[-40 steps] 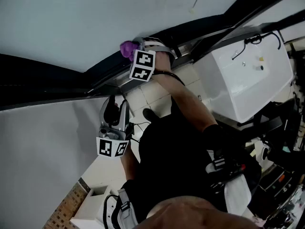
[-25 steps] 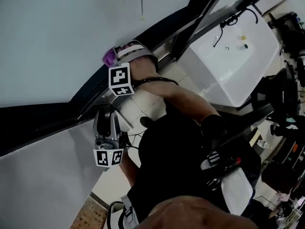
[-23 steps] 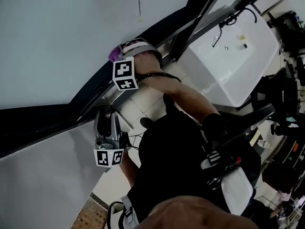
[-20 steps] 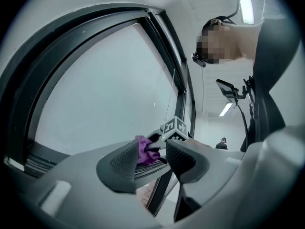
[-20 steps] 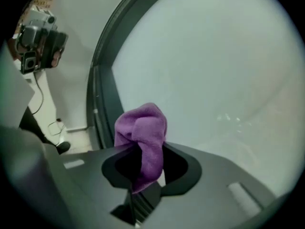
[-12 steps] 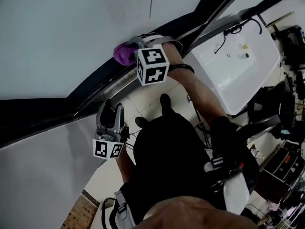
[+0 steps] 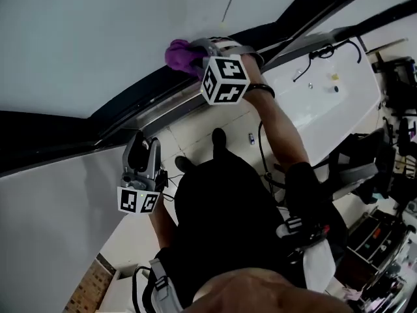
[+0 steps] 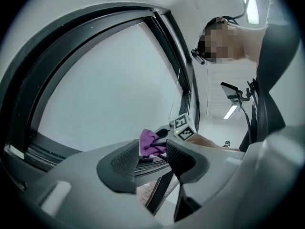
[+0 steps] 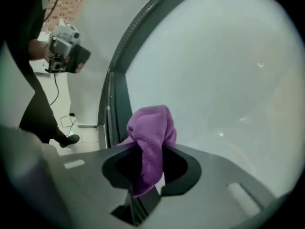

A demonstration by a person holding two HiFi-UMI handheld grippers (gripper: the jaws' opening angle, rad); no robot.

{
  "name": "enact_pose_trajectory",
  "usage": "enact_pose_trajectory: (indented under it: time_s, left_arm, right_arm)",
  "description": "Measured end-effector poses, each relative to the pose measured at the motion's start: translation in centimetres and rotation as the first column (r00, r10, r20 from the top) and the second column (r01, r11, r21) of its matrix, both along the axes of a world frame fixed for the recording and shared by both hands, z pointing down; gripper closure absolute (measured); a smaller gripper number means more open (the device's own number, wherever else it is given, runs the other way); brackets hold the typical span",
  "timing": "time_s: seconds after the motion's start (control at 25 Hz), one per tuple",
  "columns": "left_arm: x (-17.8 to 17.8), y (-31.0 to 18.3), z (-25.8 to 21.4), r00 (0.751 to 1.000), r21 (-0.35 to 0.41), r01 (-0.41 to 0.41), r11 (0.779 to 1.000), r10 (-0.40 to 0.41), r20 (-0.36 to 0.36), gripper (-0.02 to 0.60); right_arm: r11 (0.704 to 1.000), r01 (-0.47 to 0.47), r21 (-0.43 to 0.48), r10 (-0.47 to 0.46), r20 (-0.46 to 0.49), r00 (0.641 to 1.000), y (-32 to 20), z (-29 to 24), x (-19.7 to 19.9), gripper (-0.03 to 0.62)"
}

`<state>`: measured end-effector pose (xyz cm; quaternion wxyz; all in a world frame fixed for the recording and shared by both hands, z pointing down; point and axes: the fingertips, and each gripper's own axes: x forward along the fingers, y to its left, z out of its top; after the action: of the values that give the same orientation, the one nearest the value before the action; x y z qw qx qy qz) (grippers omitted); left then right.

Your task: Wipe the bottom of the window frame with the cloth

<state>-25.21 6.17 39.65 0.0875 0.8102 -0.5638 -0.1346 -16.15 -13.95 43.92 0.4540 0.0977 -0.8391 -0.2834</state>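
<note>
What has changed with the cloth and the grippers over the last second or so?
The right gripper, shut on the cloth, slid rightward along the window frame as the head view shows it. The left gripper stayed open, empty, hanging below the frame.

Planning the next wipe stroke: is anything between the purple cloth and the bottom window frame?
Nothing visible does. The right hand-held gripper is shut on the fluffy purple cloth, right at the dark bottom window frame rail.

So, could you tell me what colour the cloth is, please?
Purple; the cloth shows best in the right gripper view.
</note>
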Motion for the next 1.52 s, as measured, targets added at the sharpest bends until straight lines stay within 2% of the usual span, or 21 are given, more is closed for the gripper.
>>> enact_pose_trajectory:
  time_s: [0.08, 0.16, 0.24, 0.32, 0.4, 0.48, 0.56, 0.6, 0.64, 0.72, 0.76, 0.8, 0.88, 0.96, 1.04, 1.16, 1.28, 1.36, 1.4, 1.44, 1.52]
  left_arm:
    - [0.3, 0.0, 0.0, 1.000, 0.002, -0.008, 1.000, 0.008, -0.004, 0.399]
    - [0.7, 0.0, -0.1, 1.000, 0.008, -0.020, 1.000, 0.020, 0.002, 0.399]
    - [0.8, -0.1, -0.3, 1.000, 0.010, -0.029, 1.000, 0.029, 0.006, 0.399]
    - [1.0, -0.3, -0.1, 0.999, 0.005, -0.038, 0.999, 0.038, 0.000, 0.399]
    - [1.7, -0.6, 0.0, 0.999, 0.003, -0.052, 0.999, 0.053, -0.009, 0.399]
    - [2.5, -0.6, -0.2, 0.998, 0.003, -0.068, 0.998, 0.068, -0.010, 0.399]
    - [2.7, -0.5, -0.4, 0.997, 0.001, -0.072, 0.997, 0.072, 0.001, 0.399]
    - [2.5, -0.4, -0.3, 0.998, -0.003, -0.068, 0.998, 0.068, 0.005, 0.399]
    - [2.2, -0.4, 0.0, 0.998, -0.011, -0.062, 0.998, 0.062, 0.005, 0.399]
    - [2.0, -0.5, 0.5, 0.998, -0.027, -0.056, 0.998, 0.056, 0.000, 0.399]
    - [2.3, -0.5, 0.5, 0.998, -0.033, -0.057, 0.998, 0.057, -0.002, 0.399]
    - [2.6, -0.5, 0.5, 0.998, -0.037, -0.061, 0.997, 0.061, -0.002, 0.399]
    - [3.4, -0.4, 0.5, 0.997, -0.046, -0.071, 0.996, 0.071, 0.006, 0.399]
    - [3.8, -0.5, 0.5, 0.997, -0.055, -0.076, 0.996, 0.077, 0.016, 0.399]
    - [4.0, -0.8, 0.7, 0.996, -0.063, -0.083, 0.995, 0.085, 0.015, 0.399]
    - [5.6, -1.8, 0.4, 0.992, -0.059, -0.122, 0.991, 0.123, 0.021, 0.399]
    - [7.2, -2.5, -0.6, 0.987, -0.047, -0.152, 0.987, 0.154, 0.038, 0.399]
    - [7.6, -2.6, -0.9, 0.987, -0.044, -0.154, 0.987, 0.156, 0.049, 0.399]
    - [7.5, -2.6, -0.9, 0.987, -0.046, -0.150, 0.988, 0.152, 0.047, 0.399]
    - [7.3, -2.6, -0.8, 0.988, -0.050, -0.144, 0.988, 0.146, 0.043, 0.399]
    - [6.5, -2.5, -0.3, 0.990, -0.065, -0.131, 0.989, 0.134, 0.036, 0.399]
  right_arm:
    - [0.998, 0.009, -0.063, -0.011, -0.029, 1.000, -0.6, 1.0, 0.1, 0.522]
    - [0.983, 0.073, -0.171, -0.092, -0.103, 0.990, 2.7, 1.5, 2.1, 0.522]
    - [0.963, 0.113, -0.245, -0.138, -0.088, 0.987, 5.2, 0.5, 4.5, 0.515]
    - [0.962, 0.088, -0.260, -0.070, 0.080, 0.994, 3.9, -1.5, 4.8, 0.510]
    - [0.957, 0.037, -0.287, 0.046, 0.278, 0.959, 0.9, -2.3, 3.1, 0.507]
    - [0.917, 0.117, -0.381, 0.012, 0.320, 0.947, 1.8, -0.5, 2.2, 0.507]
    - [0.828, 0.270, -0.492, -0.091, 0.358, 0.929, 5.8, 0.4, 3.7, 0.508]
    - [0.795, 0.309, -0.522, -0.082, 0.412, 0.907, 6.5, 0.2, 4.9, 0.508]
    - [0.795, 0.291, -0.532, -0.001, 0.479, 0.878, 5.2, 0.0, 5.9, 0.508]
    - [0.823, 0.128, -0.553, 0.267, 0.578, 0.771, -1.3, 0.4, 6.8, 0.507]
    - [0.822, 0.059, -0.567, 0.350, 0.584, 0.733, -3.8, 1.3, 6.6, 0.507]
    - [0.821, 0.031, -0.570, 0.362, 0.562, 0.744, -4.5, 2.4, 5.9, 0.507]
    - [0.830, 0.054, -0.555, 0.260, 0.471, 0.843, -2.0, 4.5, 5.0, 0.510]
    - [0.832, 0.088, -0.548, 0.164, 0.395, 0.904, 1.5, 4.9, 6.2, 0.508]
    - [0.860, 0.058, -0.506, 0.169, 0.391, 0.905, 2.0, 4.1, 7.6, 0.508]
    - [0.917, -0.091, -0.388, 0.271, 0.440, 0.856, -2.6, 2.9, 6.3, 0.507]
    - [0.945, -0.113, -0.306, 0.211, 0.311, 0.927, -2.6, 4.7, 4.4, 0.511]
    - [0.931, -0.061, -0.361, 0.150, 0.225, 0.963, 1.1, 5.9, 6.3, 0.511]
    - [0.911, -0.037, -0.412, 0.156, 0.259, 0.953, 2.7, 6.3, 7.3, 0.510]
    - [0.883, -0.013, -0.469, 0.202, 0.356, 0.912, 3.5, 6.5, 7.9, 0.510]
    - [0.825, 0.034, -0.563, 0.361, 0.573, 0.736, 2.8, 6.4, 7.5, 0.510]
